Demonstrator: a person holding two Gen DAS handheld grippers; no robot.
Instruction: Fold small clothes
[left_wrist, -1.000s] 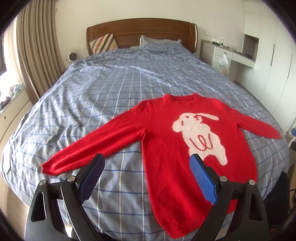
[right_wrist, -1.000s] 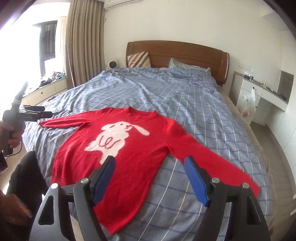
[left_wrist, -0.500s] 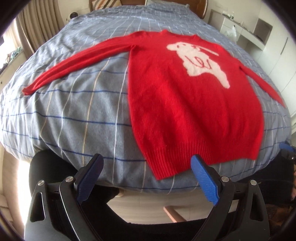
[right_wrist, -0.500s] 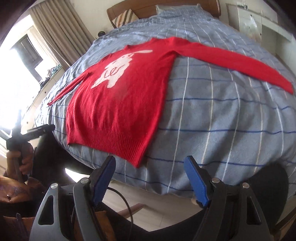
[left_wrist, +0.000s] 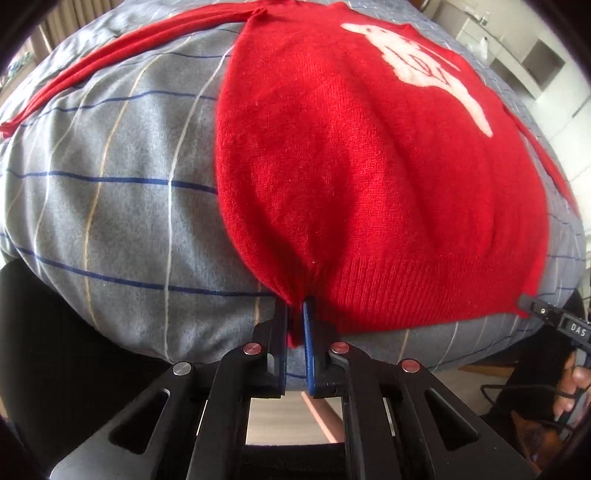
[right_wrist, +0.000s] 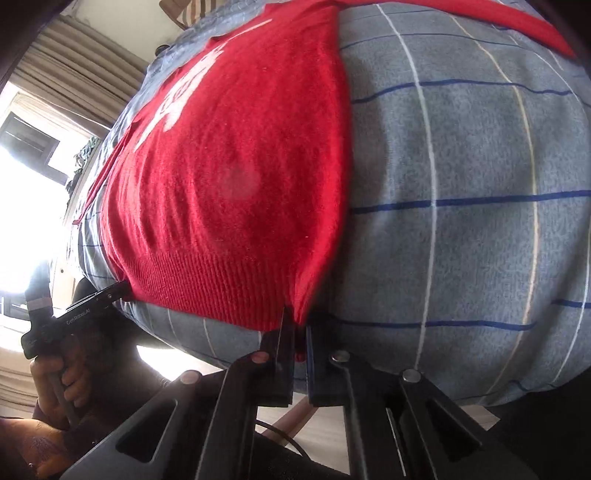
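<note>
A small red sweater (left_wrist: 362, 166) with a white animal figure lies face up on the bed, sleeves spread out. My left gripper (left_wrist: 294, 314) is shut on the sweater's bottom-left hem corner at the bed's near edge. My right gripper (right_wrist: 300, 325) is shut on the bottom-right hem corner of the sweater (right_wrist: 229, 177). The right gripper's tip also shows at the hem in the left wrist view (left_wrist: 532, 304), and the left gripper's tip shows in the right wrist view (right_wrist: 110, 293).
The grey-blue checked bedspread (left_wrist: 110, 184) covers the bed and curves down at the near edge. White cabinets (left_wrist: 535, 62) stand at the right. Curtains (right_wrist: 92, 66) and a bright window (right_wrist: 26, 147) are at the left.
Both grippers moved down and forward to the near hem and closed on its two corners; they were open half a second ago.
</note>
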